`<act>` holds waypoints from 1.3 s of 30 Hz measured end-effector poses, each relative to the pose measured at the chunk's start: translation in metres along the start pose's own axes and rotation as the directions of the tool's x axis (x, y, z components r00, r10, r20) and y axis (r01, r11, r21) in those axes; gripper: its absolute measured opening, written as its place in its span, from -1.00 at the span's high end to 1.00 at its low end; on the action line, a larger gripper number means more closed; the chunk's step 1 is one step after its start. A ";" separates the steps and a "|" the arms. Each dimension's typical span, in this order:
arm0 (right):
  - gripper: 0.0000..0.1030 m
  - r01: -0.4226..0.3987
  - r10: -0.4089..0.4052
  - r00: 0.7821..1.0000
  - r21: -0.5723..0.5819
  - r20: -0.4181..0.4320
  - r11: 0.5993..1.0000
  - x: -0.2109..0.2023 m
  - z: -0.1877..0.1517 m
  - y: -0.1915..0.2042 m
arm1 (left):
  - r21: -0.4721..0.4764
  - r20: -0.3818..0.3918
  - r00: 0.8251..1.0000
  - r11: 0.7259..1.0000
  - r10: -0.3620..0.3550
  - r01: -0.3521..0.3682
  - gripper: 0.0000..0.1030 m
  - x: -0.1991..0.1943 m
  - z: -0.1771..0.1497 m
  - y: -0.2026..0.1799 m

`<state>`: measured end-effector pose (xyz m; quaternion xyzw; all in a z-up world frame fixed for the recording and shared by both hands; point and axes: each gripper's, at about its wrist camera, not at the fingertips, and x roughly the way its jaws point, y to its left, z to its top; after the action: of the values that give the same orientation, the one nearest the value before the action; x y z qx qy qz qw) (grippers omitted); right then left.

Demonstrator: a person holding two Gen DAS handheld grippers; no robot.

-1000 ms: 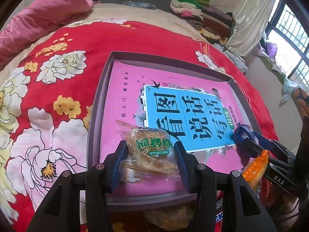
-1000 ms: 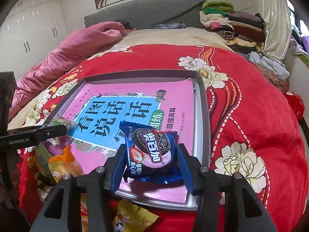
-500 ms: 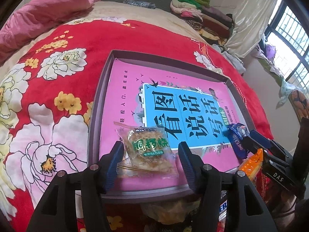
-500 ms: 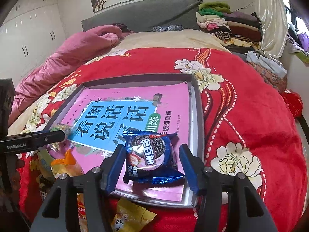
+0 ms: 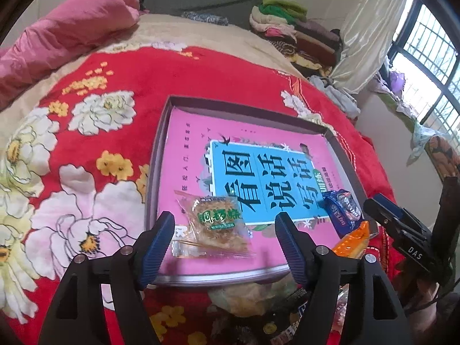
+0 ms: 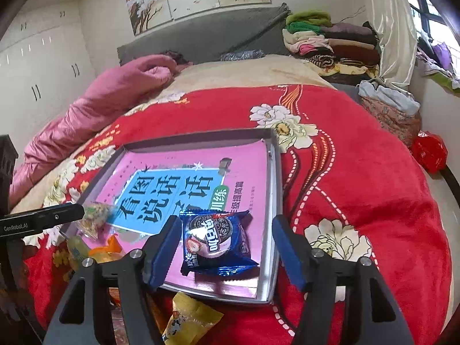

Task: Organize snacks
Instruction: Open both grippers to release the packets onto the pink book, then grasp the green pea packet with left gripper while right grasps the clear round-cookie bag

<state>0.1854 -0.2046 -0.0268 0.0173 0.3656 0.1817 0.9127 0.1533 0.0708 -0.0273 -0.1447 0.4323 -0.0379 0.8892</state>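
Note:
A shallow grey tray (image 5: 156, 155) (image 6: 277, 172) lies on the red flowered bedspread with a pink and blue book inside. A clear-wrapped pastry with a green label (image 5: 217, 227) rests on the book at the tray's near left. My left gripper (image 5: 225, 230) stands around it, jaws opening, pads clear of the wrapper. A blue cookie packet (image 6: 217, 243) (image 5: 342, 210) lies on the book at the tray's near right. My right gripper (image 6: 227, 243) straddles it, jaws opening, pads off the packet.
Loose snack packets lie on the bedspread in front of the tray: a yellow one (image 6: 191, 320), an orange one (image 5: 352, 240), a pale one (image 5: 247, 297). A pink quilt (image 6: 95, 109) and folded clothes (image 6: 330, 40) sit at the far end of the bed.
Both grippers have opened and let go: the pastry and the cookie packet now lie on the book. Both grippers have drawn back and up a little.

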 end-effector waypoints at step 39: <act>-0.42 -0.046 0.048 0.999 -0.057 0.021 0.997 -0.052 -0.022 0.035 | 0.074 -0.017 1.000 0.997 0.007 -0.005 -0.60 -0.055 -0.046 -0.025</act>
<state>0.1242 -0.1921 -0.0026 0.0022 0.3494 0.2131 0.9124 0.0842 0.0467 -0.0055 -0.1101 0.4386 -0.0524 0.8904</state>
